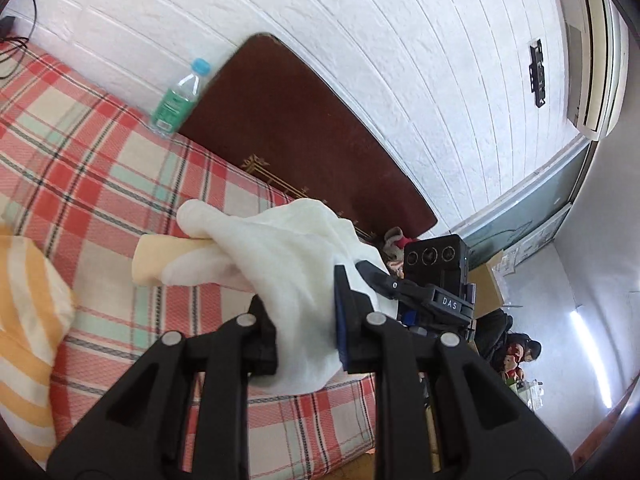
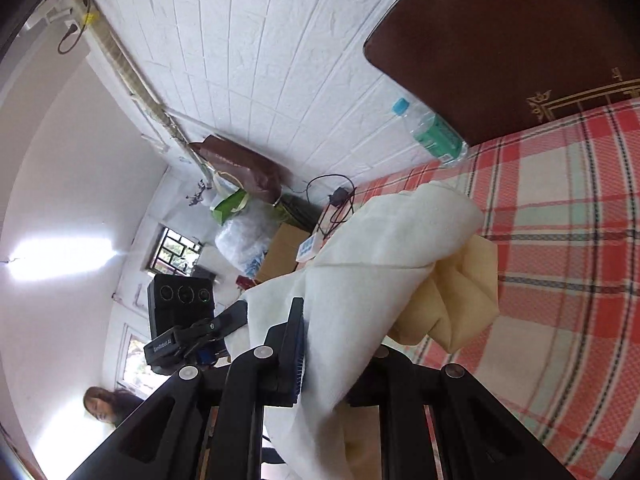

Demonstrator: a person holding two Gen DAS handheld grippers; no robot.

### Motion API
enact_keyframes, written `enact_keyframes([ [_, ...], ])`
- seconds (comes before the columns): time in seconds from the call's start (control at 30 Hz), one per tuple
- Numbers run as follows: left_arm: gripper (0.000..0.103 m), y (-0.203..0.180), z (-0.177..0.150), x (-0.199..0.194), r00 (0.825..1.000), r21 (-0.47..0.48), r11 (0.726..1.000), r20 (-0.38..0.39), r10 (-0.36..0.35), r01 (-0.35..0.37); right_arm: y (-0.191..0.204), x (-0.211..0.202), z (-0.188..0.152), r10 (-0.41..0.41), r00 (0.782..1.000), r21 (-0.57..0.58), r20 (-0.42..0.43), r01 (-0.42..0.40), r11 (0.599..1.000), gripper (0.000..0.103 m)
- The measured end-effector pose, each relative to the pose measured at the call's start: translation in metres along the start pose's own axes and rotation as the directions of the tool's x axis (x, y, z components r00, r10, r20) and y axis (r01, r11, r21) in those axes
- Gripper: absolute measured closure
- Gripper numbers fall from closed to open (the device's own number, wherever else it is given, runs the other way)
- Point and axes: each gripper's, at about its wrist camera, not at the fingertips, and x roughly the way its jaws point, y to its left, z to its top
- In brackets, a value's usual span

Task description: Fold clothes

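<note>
Bright, even room light in both wrist feeds, heavy fisheye bend.

I see a tube lamp (image 1: 591, 356) flaring at the left feed's lower right, and a blown-out white glare patch (image 2: 60, 258) in the right feed. Wall lines (image 1: 360, 40) curve strongly; dark vignette at the corners. The white cloth (image 1: 288, 264) looks soft, slightly smeared, with weak shadows.

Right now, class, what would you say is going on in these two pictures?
A person is folding clothes on a bed, with tongs in each hand. The left tongs are shut on a white garment, and the right tongs grip the same white cloth, which has a cream-yellow layer bunched beside it. The garment is lifted above the red plaid bedsheet, not lying flat. A water bottle stands by the dark headboard.
</note>
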Motion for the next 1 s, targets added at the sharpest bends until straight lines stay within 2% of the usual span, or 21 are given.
enact_keyframes([
  [0.27,0.082,0.039,0.018,-0.077,0.989,-0.022,0.996,0.122,0.089,-0.087,0.037,0.094,-0.003,0.072,0.994,-0.03,-0.081,-0.074,0.997,0.089],
  [0.4,0.082,0.057,0.027,-0.107,0.972,-0.033,0.987,0.171,0.158,-0.155,0.054,0.133,-0.002,0.076,0.993,-0.073,-0.087,-0.082,0.994,0.089],
  [0.57,0.082,0.09,0.023,-0.151,0.95,-0.064,0.98,0.24,0.199,-0.189,0.069,0.189,-0.012,0.107,0.987,-0.089,-0.116,-0.118,0.989,0.089],
  [0.67,0.082,0.122,0.004,-0.173,0.939,-0.097,0.973,0.258,0.227,-0.208,0.07,0.224,-0.032,0.107,0.981,-0.087,-0.161,-0.122,0.989,0.087],
  [0.73,0.081,0.153,-0.016,-0.178,0.935,-0.144,0.961,0.234,0.265,-0.236,0.063,0.25,-0.051,0.102,0.971,-0.065,-0.217,-0.118,0.991,0.086],
  [0.83,0.082,0.203,-0.054,-0.173,0.92,-0.239,0.92,0.17,0.354,-0.31,0.044,0.285,-0.085,-0.019,0.954,-0.119,-0.3,-0.018,0.993,0.083],
  [0.87,0.082,0.218,-0.068,-0.172,0.92,-0.278,0.912,0.165,0.356,-0.303,0.036,0.295,-0.096,-0.059,0.943,-0.133,-0.327,0.016,0.991,0.082],
  [0.97,0.082,0.245,-0.098,-0.174,0.923,-0.342,0.901,0.178,0.342,-0.268,0.003,0.314,-0.125,-0.104,0.905,-0.085,-0.413,0.075,0.994,0.079],
  [1.0,0.082,0.248,-0.106,-0.176,0.922,-0.351,0.899,0.184,0.341,-0.262,0.0,0.313,-0.127,-0.102,0.906,-0.081,-0.412,0.075,0.994,0.079],
])
